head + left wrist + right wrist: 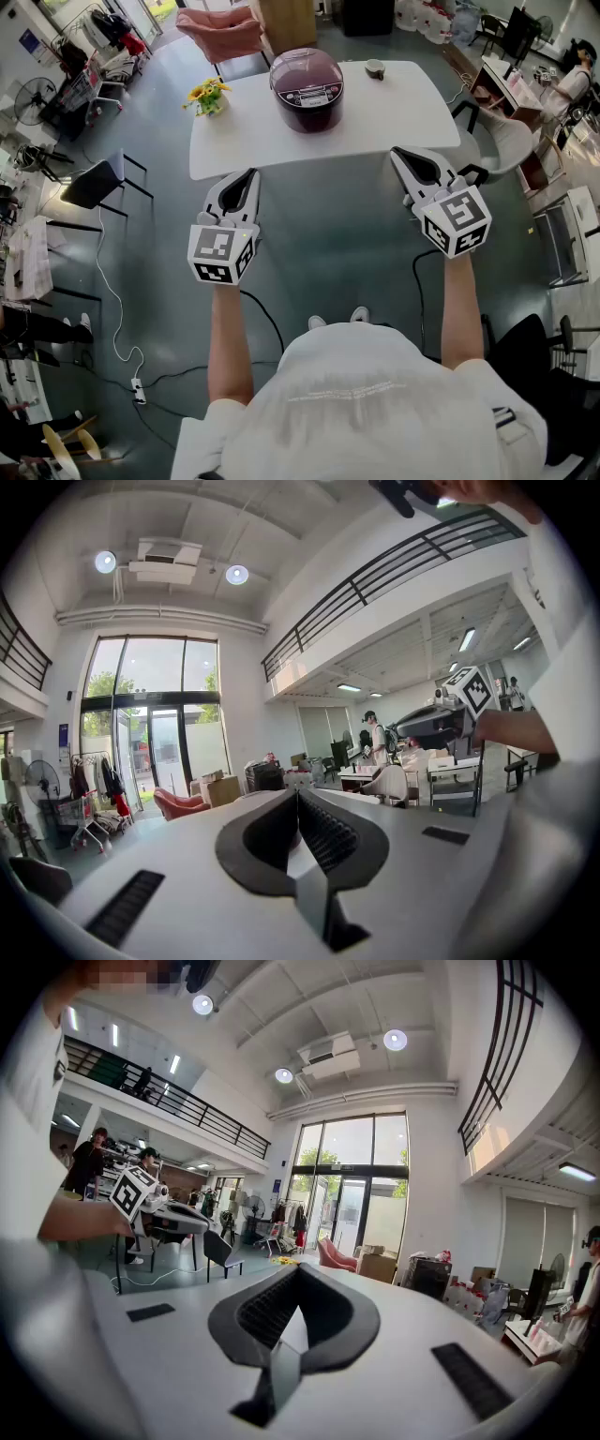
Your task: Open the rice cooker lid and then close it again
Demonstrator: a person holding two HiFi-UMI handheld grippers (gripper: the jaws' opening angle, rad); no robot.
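A small bunch of yellow flowers (208,95) stands at the left end of a white counter (403,117). Just right of it and nearer, the left gripper (250,173) is held by the counter's near edge, its jaws pressed together with nothing between them. Farther back, near the middle of the counter, sits the dark red rice cooker (307,88), lid down and control panel facing the person, well apart from both grippers. A small cup (375,68) rests at the far edge, right of the cooker. At right, the right gripper (397,152) reaches the near edge too, jaws likewise closed and empty. Both point roughly level toward the counter.
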